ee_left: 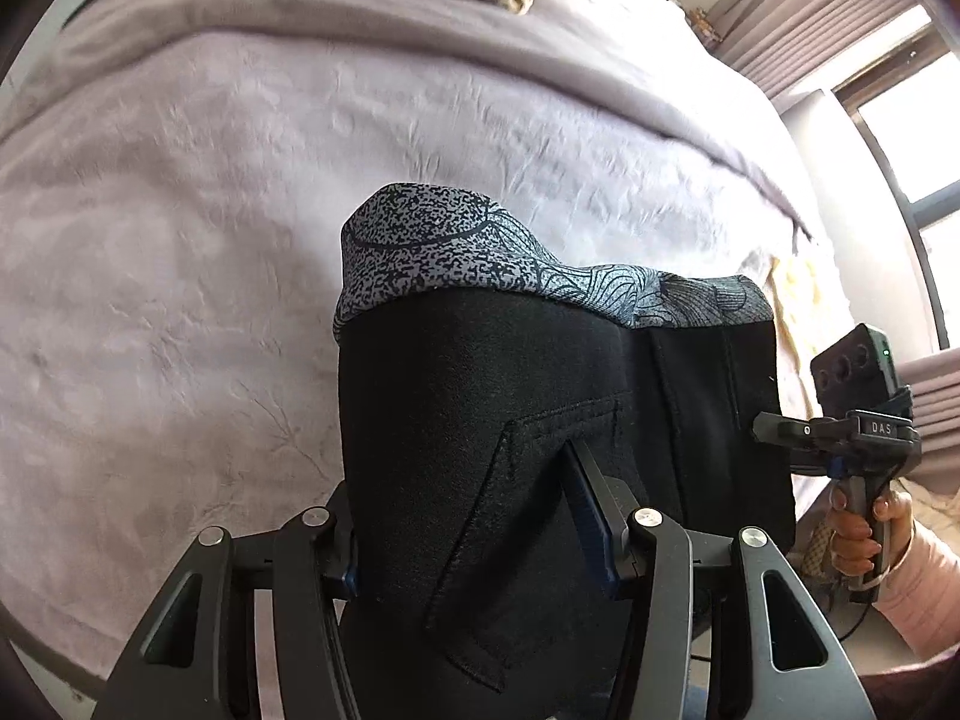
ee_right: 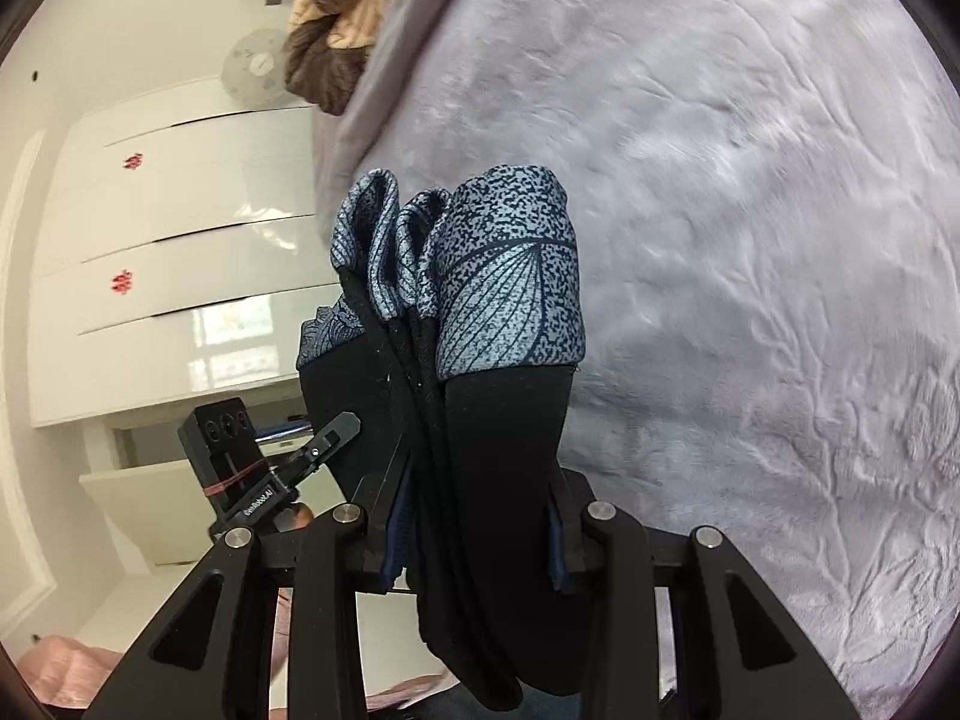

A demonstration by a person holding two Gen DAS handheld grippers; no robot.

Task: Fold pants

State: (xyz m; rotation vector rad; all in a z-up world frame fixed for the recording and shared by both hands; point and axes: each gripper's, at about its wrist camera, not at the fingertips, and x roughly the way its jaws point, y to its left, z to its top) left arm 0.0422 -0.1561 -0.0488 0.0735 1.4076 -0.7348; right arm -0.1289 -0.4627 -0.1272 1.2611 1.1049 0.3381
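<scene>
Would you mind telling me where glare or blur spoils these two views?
Left wrist: the window is blown out and the blanket is smeared; the pants stay sharp. Right wrist: the glossy wardrobe reflects light, and the blanket's right side blurs.

Black pants [ee_left: 480, 420] with grey patterned cuffs, folded in layers, held above bed.
</scene>
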